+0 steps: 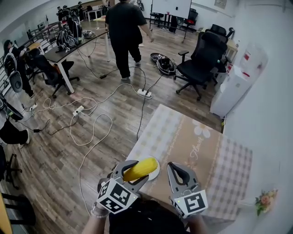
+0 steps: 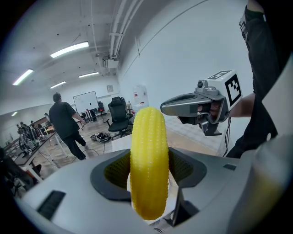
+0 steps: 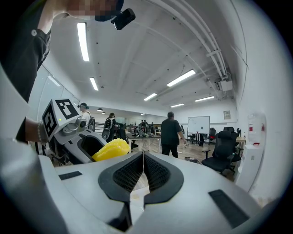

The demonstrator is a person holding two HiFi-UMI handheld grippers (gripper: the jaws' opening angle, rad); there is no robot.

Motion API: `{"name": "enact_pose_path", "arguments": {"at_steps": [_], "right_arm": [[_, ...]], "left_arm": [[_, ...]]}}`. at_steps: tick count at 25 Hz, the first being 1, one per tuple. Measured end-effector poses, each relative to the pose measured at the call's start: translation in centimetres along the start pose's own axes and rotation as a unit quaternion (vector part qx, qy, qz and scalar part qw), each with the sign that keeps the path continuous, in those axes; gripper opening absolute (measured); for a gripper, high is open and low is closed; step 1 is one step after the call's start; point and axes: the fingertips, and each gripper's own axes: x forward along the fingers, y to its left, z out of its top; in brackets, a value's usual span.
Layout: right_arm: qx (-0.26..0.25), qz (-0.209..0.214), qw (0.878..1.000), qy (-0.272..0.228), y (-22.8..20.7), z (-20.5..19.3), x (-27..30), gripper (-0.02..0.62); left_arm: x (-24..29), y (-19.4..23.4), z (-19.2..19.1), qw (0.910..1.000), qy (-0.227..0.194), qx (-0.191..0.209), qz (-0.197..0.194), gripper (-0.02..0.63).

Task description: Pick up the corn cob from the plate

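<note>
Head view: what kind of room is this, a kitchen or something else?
Probably an open office or lab workspace, not a kitchen: a black swivel chair, a long work desk and a whiteboard at the far end all point that way.

You have no text here that you can read. A line of cursive script (image 1: pixel 197 154) runs across the tablecloth (image 1: pixel 174 132) just ahead of the jaws of your right gripper (image 1: pixel 176 166), below a printed flower (image 1: pixel 201 129), but it is too small to make out. A red label (image 1: pixel 246 56) on the white cabinet (image 1: pixel 231 89), far ahead and right of those jaws, is blurred. The marker cube (image 1: pixel 117 196) behind the jaws of your left gripper (image 1: pixel 132 172) shows only black-and-white squares.
</note>
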Motion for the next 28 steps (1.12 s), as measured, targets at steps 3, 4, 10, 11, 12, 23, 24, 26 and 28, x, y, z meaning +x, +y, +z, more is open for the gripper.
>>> {"name": "enact_pose_path", "arguments": {"at_steps": [3, 4, 10, 11, 12, 23, 24, 26, 28], "right_arm": [[-0.002, 0.001, 1.000, 0.001, 0.2, 0.1, 0.0, 0.043], [-0.002, 0.001, 1.000, 0.001, 0.2, 0.1, 0.0, 0.043], [-0.005, 0.000, 1.000, 0.005, 0.4, -0.1, -0.1, 0.043], [-0.005, 0.000, 1.000, 0.005, 0.4, -0.1, -0.1, 0.043], [-0.006, 0.000, 1.000, 0.006, 0.3, -0.1, -0.1, 0.043], [-0.004, -0.005, 1.000, 0.010, 0.0, -0.4, -0.2, 0.043], [-0.004, -0.005, 1.000, 0.011, -0.1, -0.4, -0.2, 0.043], [-0.004, -0.005, 1.000, 0.011, -0.2, -0.5, -0.1, 0.043], [-0.003, -0.005, 1.000, 0.013, -0.3, -0.6, -0.2, 0.043]], "left_arm": [[-0.1, 0.0, 0.0, 1.0000, 0.001, 0.000, 0.000, 0.258], [-0.2, 0.0, 0.0, 1.0000, 0.001, 0.001, 0.000, 0.258], [-0.1, -0.1, 0.0, 1.0000, -0.001, 0.003, -0.001, 0.258], [0.0, -0.1, 0.0, 1.0000, -0.001, 0.003, -0.002, 0.258], [0.0, -0.1, 0.0, 1.0000, -0.001, 0.003, -0.002, 0.258], [0.5, -0.2, 0.1, 0.9999, 0.003, 0.007, -0.010, 0.258], [0.6, -0.2, 0.1, 0.9999, 0.003, 0.007, -0.011, 0.258], [0.7, -0.3, 0.1, 0.9999, 0.003, 0.007, -0.012, 0.258], [0.9, -0.3, 0.2, 0.9999, 0.004, 0.007, -0.014, 0.258]]}}
